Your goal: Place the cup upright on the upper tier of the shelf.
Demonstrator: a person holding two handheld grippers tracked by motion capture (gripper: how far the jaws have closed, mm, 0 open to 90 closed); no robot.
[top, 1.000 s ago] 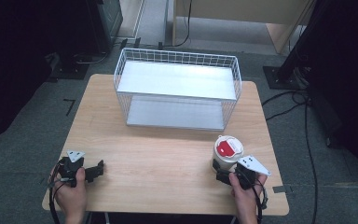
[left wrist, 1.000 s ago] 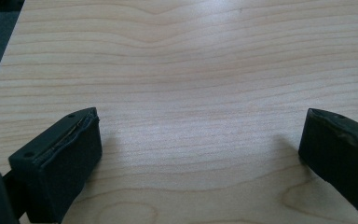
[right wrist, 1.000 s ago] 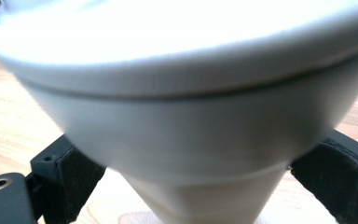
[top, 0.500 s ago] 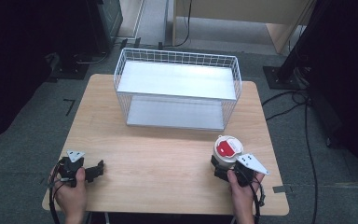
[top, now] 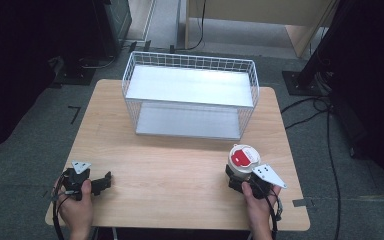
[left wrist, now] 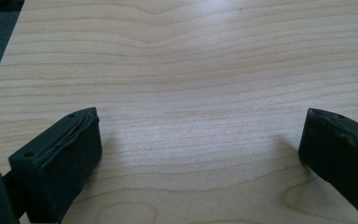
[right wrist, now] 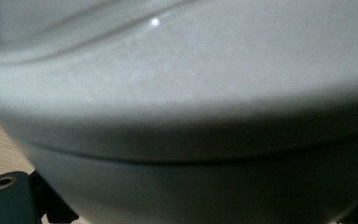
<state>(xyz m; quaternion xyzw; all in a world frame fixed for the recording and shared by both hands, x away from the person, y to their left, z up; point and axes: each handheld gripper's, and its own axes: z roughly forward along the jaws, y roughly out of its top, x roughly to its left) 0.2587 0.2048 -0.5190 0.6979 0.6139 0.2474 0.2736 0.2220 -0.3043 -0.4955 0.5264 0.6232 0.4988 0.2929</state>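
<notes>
The step in hand looks like the grasp of the white canister with a red lid (top: 243, 159), which stands upright on the wooden worktop (top: 180, 170) near its front right edge, well in front of the white wire basket (top: 190, 95). The right claw (top: 237, 179) sits at the near side of the canister, low against its base, with the person's right hand (top: 257, 210) behind it. In the right gripper view the canister's pale rounded wall (right wrist: 182, 93) looms right up against the lens, with dark jaw parts just peeking at the bottom corners; the jaws seem to flank the body, but whether they have pressed in on it I cannot tell.

The left claw (top: 104, 182) rests low over bare worktop near the front left corner, held by the left hand (top: 75, 207). The left gripper view shows its jaws spread wide with nothing but wood grain (left wrist: 191, 93) between them.

The basket stands empty at the back of the worktop and is the likely destination. I judge the next move calls for a firm squeeze on the canister's lower body, then a straight lift kept upright, high enough to clear the basket's wire rim before moving forward. A smooth round wall could slip or twist in the jaws if the grip is off-centre.
</notes>
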